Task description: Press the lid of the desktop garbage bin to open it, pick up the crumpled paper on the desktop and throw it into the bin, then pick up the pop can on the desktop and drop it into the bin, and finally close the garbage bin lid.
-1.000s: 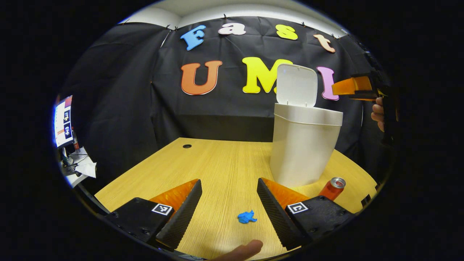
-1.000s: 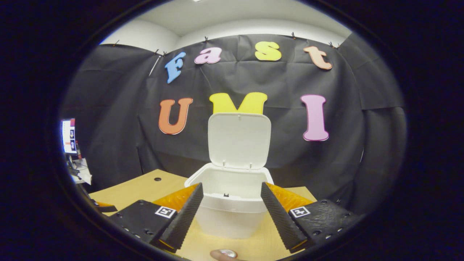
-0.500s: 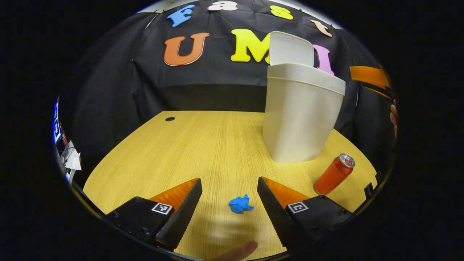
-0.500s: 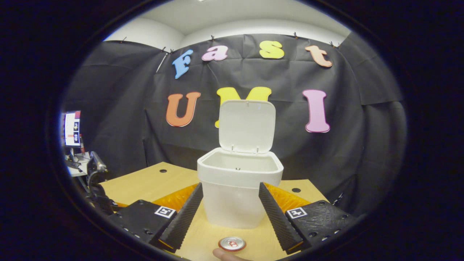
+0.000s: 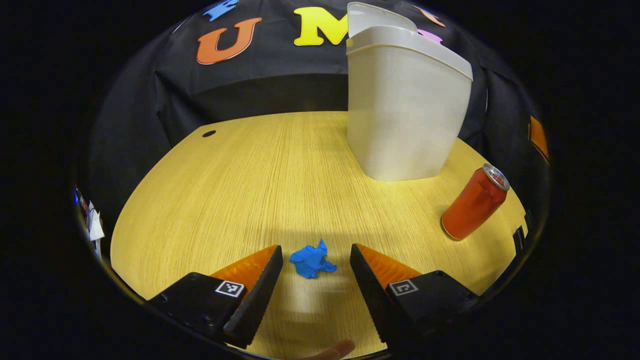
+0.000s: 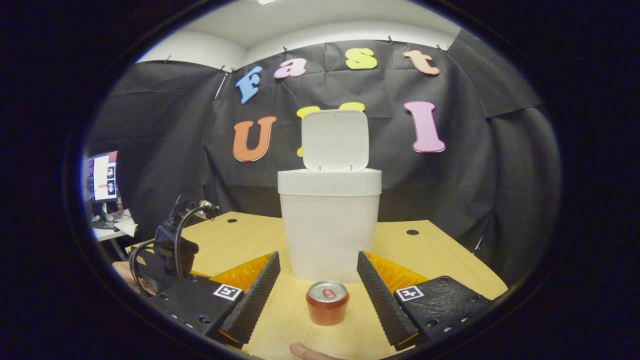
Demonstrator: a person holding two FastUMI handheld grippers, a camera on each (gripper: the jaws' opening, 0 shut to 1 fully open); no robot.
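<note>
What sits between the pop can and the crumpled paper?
Only bare tabletop, seen in the left gripper view, separates the pop can from the crumpled paper.

Left gripper (image 5: pixel 314 260): jaws spread wide, pitched steeply down toward the counter. Right gripper (image 6: pixel 318 272): jaws spread wide, held level, low over the counter.

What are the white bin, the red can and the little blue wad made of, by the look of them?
The bin looks like matte white plastic: smooth moulded walls, thin hinged lid. The can seems painted metal, with a bare silvery top and pull tab. The blue wad looks like crumpled paper, all sharp creases. The table has a light wood-grain finish, possibly laminate.
</note>
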